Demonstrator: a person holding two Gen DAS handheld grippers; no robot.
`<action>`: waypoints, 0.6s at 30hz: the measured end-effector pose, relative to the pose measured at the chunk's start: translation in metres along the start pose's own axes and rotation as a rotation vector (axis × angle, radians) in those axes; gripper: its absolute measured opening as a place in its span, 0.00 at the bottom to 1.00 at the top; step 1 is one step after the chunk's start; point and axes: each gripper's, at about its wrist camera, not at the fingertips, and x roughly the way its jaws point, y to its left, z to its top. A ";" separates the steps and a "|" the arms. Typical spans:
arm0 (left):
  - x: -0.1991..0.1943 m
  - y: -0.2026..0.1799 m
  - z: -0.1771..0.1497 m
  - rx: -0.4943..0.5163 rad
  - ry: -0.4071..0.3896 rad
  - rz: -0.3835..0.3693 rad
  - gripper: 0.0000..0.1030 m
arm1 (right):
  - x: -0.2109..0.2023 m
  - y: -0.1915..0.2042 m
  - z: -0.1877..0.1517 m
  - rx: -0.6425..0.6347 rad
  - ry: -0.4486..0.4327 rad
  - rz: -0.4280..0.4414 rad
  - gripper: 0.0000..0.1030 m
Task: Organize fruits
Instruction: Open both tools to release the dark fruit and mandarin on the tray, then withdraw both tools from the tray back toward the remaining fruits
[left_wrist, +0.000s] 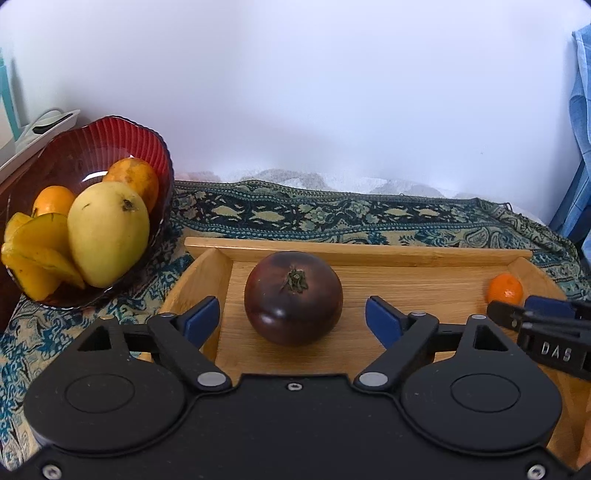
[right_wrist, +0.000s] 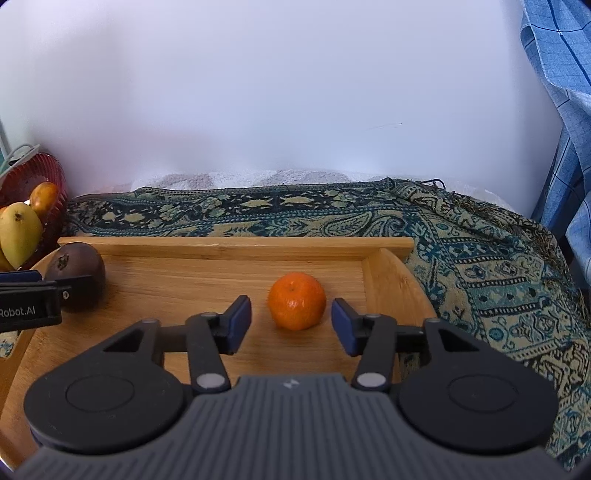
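A dark purple round fruit (left_wrist: 293, 297) sits on the wooden tray (left_wrist: 406, 275) at its left end. My left gripper (left_wrist: 292, 319) is open, its blue pads on either side of this fruit, not touching. A small orange mandarin (right_wrist: 296, 300) sits at the tray's right end. My right gripper (right_wrist: 291, 325) is open with its pads flanking the mandarin, apart from it. A red glass bowl (left_wrist: 122, 138) at the left holds a yellow mango (left_wrist: 107, 232), star fruit (left_wrist: 35, 251) and orange fruits.
The tray (right_wrist: 221, 273) lies on a patterned green cloth (right_wrist: 480, 280) against a white wall. A blue checked fabric (right_wrist: 554, 74) hangs at the right. A white object (left_wrist: 40, 125) stands behind the bowl. The right gripper's side shows in the left wrist view (left_wrist: 546, 332).
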 end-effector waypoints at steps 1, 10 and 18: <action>-0.003 0.000 -0.001 -0.003 -0.003 -0.001 0.86 | -0.003 0.001 -0.002 -0.003 -0.001 -0.001 0.69; -0.050 -0.004 -0.020 0.019 -0.052 -0.004 0.94 | -0.036 0.007 -0.018 -0.019 -0.044 -0.002 0.84; -0.099 -0.012 -0.049 0.065 -0.101 -0.012 0.94 | -0.084 0.014 -0.040 -0.051 -0.110 0.012 0.89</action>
